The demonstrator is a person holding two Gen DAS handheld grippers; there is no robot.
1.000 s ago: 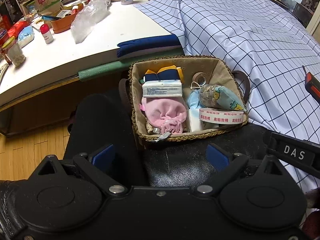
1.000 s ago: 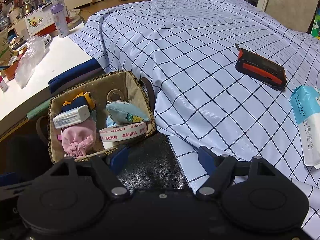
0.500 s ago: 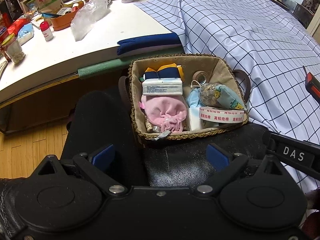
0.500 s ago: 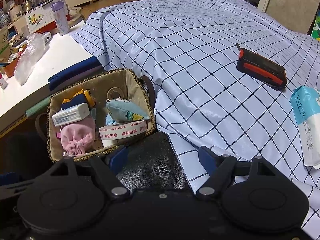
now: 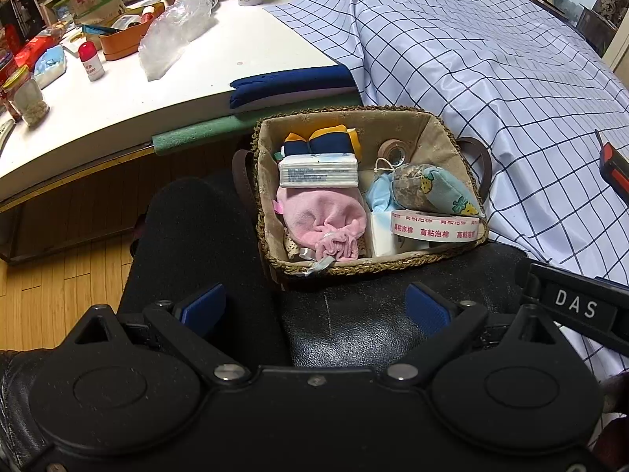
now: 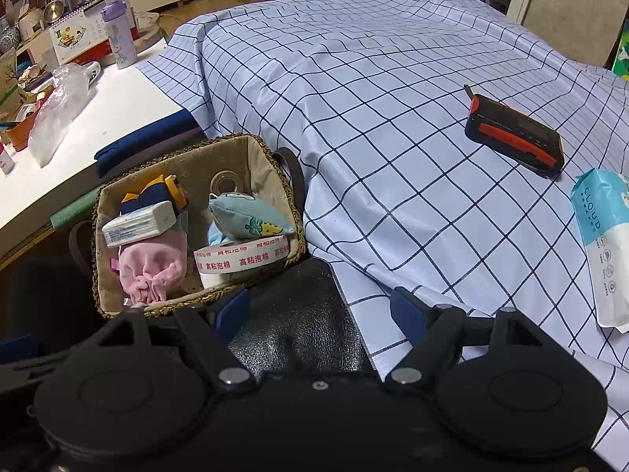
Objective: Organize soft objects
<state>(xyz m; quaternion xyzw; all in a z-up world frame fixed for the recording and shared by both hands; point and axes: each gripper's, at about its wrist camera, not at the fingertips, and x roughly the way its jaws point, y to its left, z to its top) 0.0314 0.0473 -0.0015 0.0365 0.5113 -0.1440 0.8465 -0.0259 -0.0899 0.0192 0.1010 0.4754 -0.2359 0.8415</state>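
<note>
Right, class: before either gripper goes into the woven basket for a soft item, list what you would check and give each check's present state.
1. Left gripper open and empty: ok.
2. Right gripper open and empty: ok.
3. Woven basket in view of both cameras: ok.
4. Pink soft item exposed on top: ok, though the tissue pack lies against its far edge.
5. Tape roll clear of it: ok.
6. Basket seated steadily on the black surface: cannot tell.

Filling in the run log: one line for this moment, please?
left hand-held gripper: open, empty | right hand-held gripper: open, empty | basket: full, untouched | pink hat: in basket
</note>
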